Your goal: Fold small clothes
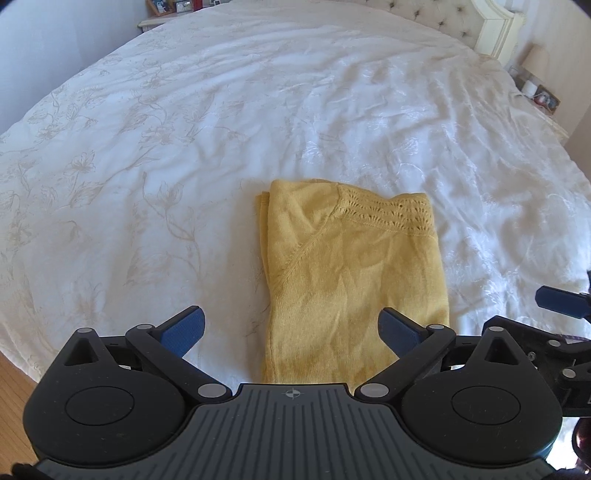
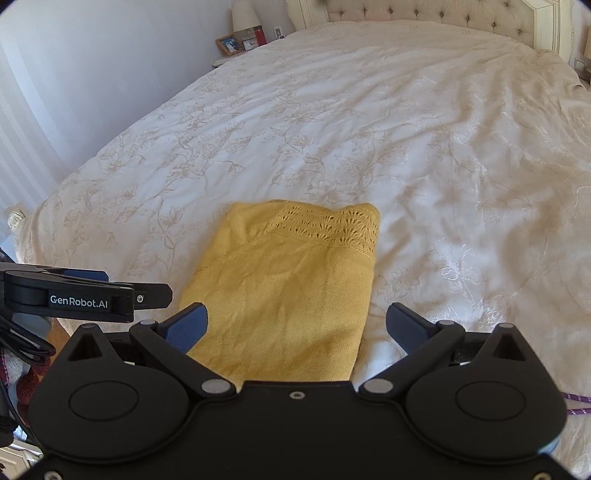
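Nearest the left wrist camera, the left black two-finger claw (image 1: 291, 328) stood wide open with nothing between its blue-padded fingers (image 1: 184, 328), poised over the near end of the folded mustard-yellow knitted garment (image 1: 354, 273). The right black two-finger claw (image 2: 297, 325) was likewise spread wide and empty, its left blue pad (image 2: 186, 326) overlapping the garment's near left edge in the picture, though whether it touched the knit could not be told. In the right wrist view the left claw showed side-on at the left edge, just beside the garment. The garment lay flat as a tidy rectangle near the foot of the bed, its long side running away from the cameras, with an openwork lace band (image 2: 328, 229) across its far end and a diagonal seam showing on top. Around and beyond it stretched the wrinkled white bedspread with a pale floral pattern (image 1: 184, 129). Farthest off stood the cream tufted headboard (image 2: 424, 11) and a bedside stand with a framed picture (image 2: 227, 44)
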Demonstrator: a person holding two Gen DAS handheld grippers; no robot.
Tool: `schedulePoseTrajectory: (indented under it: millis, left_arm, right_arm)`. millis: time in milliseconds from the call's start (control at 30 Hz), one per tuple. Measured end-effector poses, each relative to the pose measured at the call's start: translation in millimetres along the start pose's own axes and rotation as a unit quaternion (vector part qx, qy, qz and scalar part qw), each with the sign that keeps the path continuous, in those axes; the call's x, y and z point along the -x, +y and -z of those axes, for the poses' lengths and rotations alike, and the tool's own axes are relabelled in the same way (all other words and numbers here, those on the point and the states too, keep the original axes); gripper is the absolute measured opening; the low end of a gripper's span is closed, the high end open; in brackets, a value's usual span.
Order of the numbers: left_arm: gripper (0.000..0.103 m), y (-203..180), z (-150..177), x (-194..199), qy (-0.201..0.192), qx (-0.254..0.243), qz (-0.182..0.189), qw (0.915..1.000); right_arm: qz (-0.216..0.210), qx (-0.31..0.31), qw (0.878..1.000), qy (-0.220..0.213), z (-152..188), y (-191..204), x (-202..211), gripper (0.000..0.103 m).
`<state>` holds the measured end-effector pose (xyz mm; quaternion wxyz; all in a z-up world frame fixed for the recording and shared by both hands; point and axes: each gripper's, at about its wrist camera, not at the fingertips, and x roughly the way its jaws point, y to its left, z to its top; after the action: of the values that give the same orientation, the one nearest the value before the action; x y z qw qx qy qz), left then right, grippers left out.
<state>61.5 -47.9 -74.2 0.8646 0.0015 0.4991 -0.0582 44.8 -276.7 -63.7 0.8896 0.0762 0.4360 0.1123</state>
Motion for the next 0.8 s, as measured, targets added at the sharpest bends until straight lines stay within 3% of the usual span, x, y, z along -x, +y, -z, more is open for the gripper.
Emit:
schedulePoseTrajectory:
  millis: [167, 467, 800]
  left_arm:
    - [0.101, 1.9, 7.8, 15.1, -0.007, -0.004, -0.019, 0.9998]
    - [0.101, 2.3, 27.5, 35.0, -0.006, -0.009, -0.070, 0.9975]
    - [0.101, -4.6, 40.5, 53.2, -0.014, -0.018, -0.071, 0.9972]
  right_arm:
    - [0.027, -0.015, 1.000, -0.001, 6.4, 10.5, 11.2, 0.102]
    - [0.038, -0.035, 0.999, 0.004, 21.7, 17.3, 29.3, 0.102]
    - [0.047, -0.054, 0.997, 0.012, 35.1, 17.4, 45.0, 0.102]
